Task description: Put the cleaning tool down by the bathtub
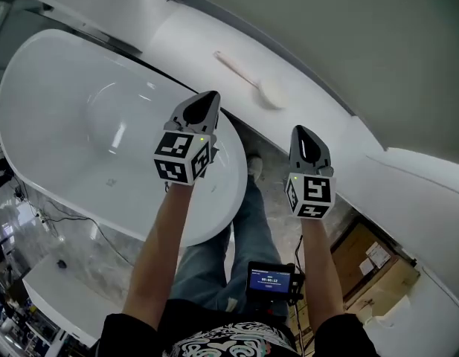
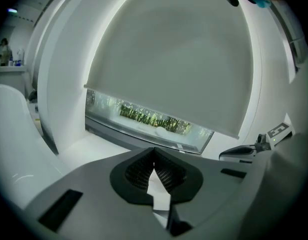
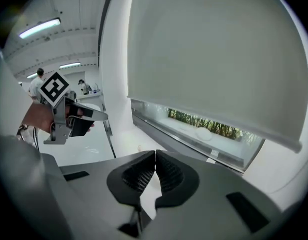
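Plainly, left tool (image 1: 210,97) and right tool (image 1: 303,131) are both closed, empty.

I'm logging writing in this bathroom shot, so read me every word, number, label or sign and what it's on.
Nothing can be read for certain.
Small screen at the person's waist: a row of digits, too small to read.
Labels on the cardboard box: too blurred to read.
Left marker cube and right marker cube: black-and-white square patterns, no letters.
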`<state>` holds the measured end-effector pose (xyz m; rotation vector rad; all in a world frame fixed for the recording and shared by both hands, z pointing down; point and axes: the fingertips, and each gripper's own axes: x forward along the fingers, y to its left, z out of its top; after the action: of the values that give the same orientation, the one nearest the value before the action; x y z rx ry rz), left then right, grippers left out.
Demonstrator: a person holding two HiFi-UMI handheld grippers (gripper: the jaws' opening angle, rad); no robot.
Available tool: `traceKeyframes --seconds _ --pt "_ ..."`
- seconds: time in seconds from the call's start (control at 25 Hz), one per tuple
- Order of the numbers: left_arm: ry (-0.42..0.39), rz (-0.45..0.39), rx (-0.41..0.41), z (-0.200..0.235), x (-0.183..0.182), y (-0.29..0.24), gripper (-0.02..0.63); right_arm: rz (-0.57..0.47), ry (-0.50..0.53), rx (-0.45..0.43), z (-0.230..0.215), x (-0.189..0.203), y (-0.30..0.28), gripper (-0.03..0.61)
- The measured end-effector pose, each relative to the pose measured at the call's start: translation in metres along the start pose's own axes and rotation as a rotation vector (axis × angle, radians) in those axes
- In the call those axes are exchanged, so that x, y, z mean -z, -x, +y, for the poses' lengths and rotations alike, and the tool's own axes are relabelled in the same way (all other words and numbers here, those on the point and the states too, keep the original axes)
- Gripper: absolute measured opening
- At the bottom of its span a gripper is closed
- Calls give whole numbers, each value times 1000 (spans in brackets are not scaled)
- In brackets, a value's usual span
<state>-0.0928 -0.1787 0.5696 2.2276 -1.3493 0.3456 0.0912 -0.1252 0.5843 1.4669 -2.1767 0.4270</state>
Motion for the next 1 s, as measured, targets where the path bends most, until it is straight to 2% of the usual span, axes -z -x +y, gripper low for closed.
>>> traceKeyframes --seconds 0.32,0.48,0.76,1.0 --pt "-88 -90 -6 -17 -55 61 17 -90 -14 49 11 -57 52 28" --pt "-100 -131 0 -33 -80 94 17 -149 -9 56 18 -90 86 28" --pt "-113 -170 -20 -49 -118 142 17 -178 32 98 14 -140 138 28" --pt "-152 -213 -7 -66 -145 183 17 -255 -19 137 10 -181 185 28"
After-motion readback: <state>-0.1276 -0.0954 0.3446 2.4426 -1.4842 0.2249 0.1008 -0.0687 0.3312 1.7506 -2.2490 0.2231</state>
